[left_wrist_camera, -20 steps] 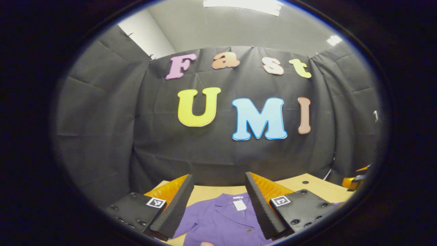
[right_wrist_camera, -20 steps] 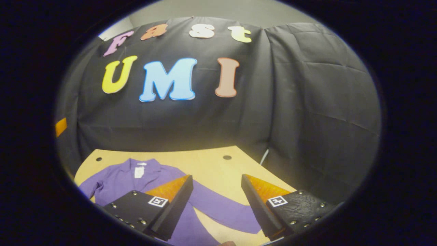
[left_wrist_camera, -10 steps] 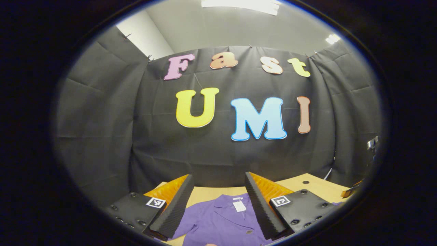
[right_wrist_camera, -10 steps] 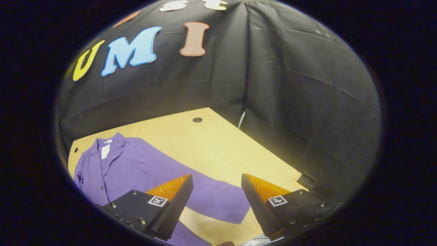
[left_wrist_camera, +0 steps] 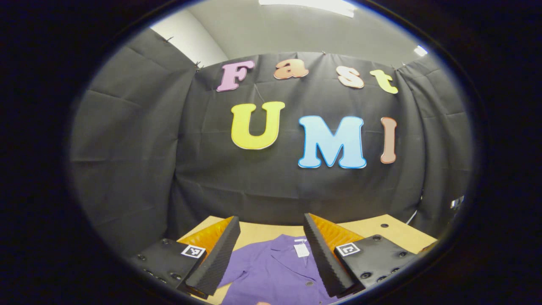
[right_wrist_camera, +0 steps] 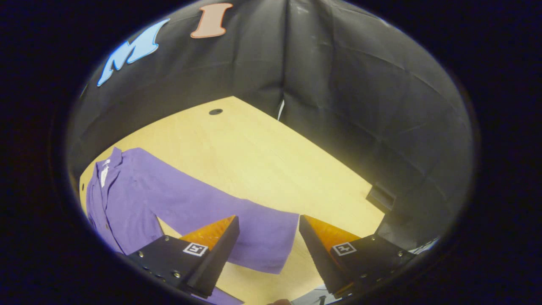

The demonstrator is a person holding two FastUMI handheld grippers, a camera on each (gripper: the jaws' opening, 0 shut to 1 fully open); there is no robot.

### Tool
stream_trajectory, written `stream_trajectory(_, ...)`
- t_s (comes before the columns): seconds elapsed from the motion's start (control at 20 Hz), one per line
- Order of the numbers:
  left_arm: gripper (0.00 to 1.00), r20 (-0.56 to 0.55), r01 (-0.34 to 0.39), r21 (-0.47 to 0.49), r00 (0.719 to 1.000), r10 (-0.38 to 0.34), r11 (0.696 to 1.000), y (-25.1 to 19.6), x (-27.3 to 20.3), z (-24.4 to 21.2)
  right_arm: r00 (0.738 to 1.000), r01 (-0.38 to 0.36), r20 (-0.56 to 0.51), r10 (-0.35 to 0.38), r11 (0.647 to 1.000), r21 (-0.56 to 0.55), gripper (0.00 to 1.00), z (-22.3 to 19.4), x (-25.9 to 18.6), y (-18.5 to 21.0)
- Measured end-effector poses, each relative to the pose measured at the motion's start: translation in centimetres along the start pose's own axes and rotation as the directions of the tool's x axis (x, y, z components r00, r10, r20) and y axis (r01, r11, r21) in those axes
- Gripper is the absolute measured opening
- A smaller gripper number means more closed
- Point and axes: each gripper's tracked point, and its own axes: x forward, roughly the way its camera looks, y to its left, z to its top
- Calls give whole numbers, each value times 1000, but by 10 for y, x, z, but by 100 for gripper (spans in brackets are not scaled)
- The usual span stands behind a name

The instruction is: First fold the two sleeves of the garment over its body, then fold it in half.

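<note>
Nothing looks folded yet: purple garment (right_wrist_camera: 127, 199) lies flat on the table (right_wrist_camera: 254, 156) with its sleeve (right_wrist_camera: 254, 228) spread outward, right gripper (right_wrist_camera: 269, 250) hovering wide open and empty above its cuff, left gripper (left_wrist_camera: 271, 254) likewise open above the collar (left_wrist_camera: 288, 248).

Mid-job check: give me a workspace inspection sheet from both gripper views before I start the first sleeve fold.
Surface: light wooden table, round hole near its far edge.
Job's things: purple garment lies flat, collar toward the booth wall; one sleeve stretched out over the table, not yet folded. White tag at the collar.
Clutter: nothing seen on the table.
Grippers: left gripper open above the collar area, holding nothing; right gripper open above the sleeve's cuff end, holding nothing.
Cables: thin white line at the wall corner, possibly a cable.
Surroundings: black cloth wall; small dark fitting at the table's edge.
</note>
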Motion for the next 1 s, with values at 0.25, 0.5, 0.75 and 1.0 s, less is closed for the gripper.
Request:
stream_trajectory(0.25,95,-15,-60,19,998,60,998,1,-6,-4,997,-14,-73,13,1000,-8,91,-11,25,-7)
stream_trajectory(0.5,95,3,-102,59,995,102,993,-7,-10,-2,988,-43,-148,42,999,-8,91,-26,39,-4)
stream_trajectory(0.75,95,33,-77,59,997,76,995,-20,-15,9,979,-69,-190,74,997,35,97,-39,40,-1)
stream_trajectory(1.0,96,56,-60,68,997,56,996,-18,-31,18,980,-95,-178,93,995,-3,83,-38,40,7)
